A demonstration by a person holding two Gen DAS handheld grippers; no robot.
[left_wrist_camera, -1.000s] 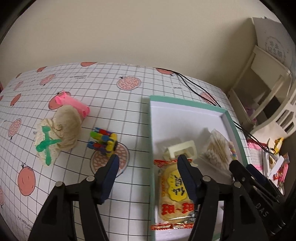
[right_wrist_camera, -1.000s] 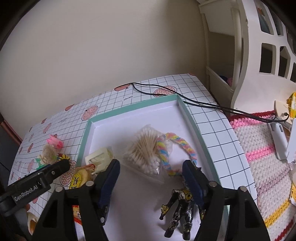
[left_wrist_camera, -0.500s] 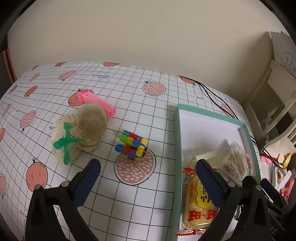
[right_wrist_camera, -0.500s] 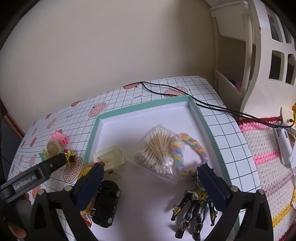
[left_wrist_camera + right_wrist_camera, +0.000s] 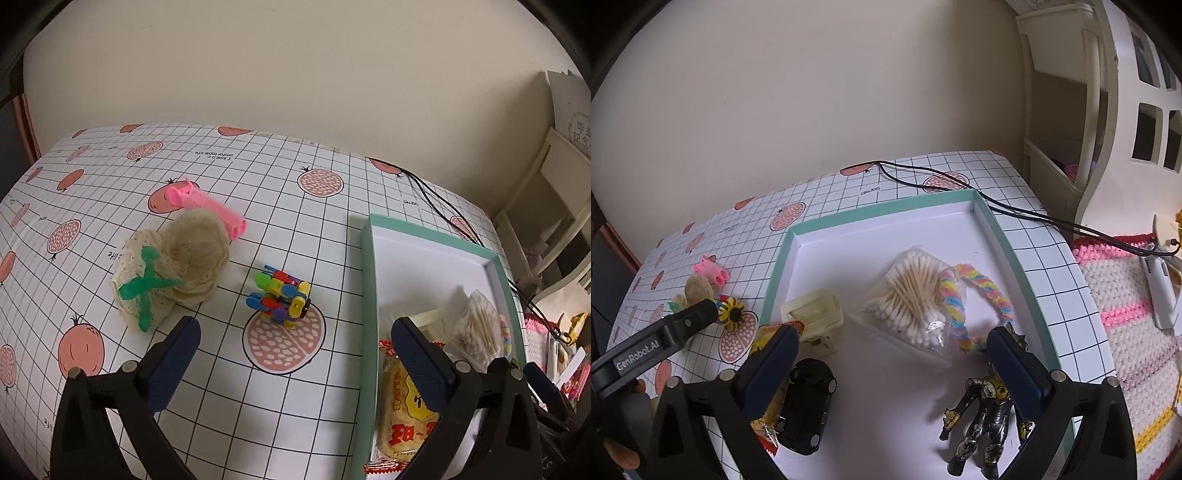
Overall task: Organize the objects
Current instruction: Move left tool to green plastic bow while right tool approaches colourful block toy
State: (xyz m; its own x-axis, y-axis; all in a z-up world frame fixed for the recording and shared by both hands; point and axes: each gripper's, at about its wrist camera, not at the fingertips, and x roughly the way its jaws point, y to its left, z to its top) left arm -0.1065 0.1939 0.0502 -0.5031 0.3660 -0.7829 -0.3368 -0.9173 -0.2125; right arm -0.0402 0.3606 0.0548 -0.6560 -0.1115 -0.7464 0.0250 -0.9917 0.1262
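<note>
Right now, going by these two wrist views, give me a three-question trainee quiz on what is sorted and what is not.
1. True or false: the colourful block toy already lies inside the teal-rimmed box.
2. Which item lies in the box? A) pink hair roller B) bag of cotton swabs C) green fork on the lace cloth
3. Fill in: both the left gripper and the right gripper are ____ and hold nothing.

Key: 1 false, it sits on the tablecloth beside the box; 2 B; 3 open.
</note>
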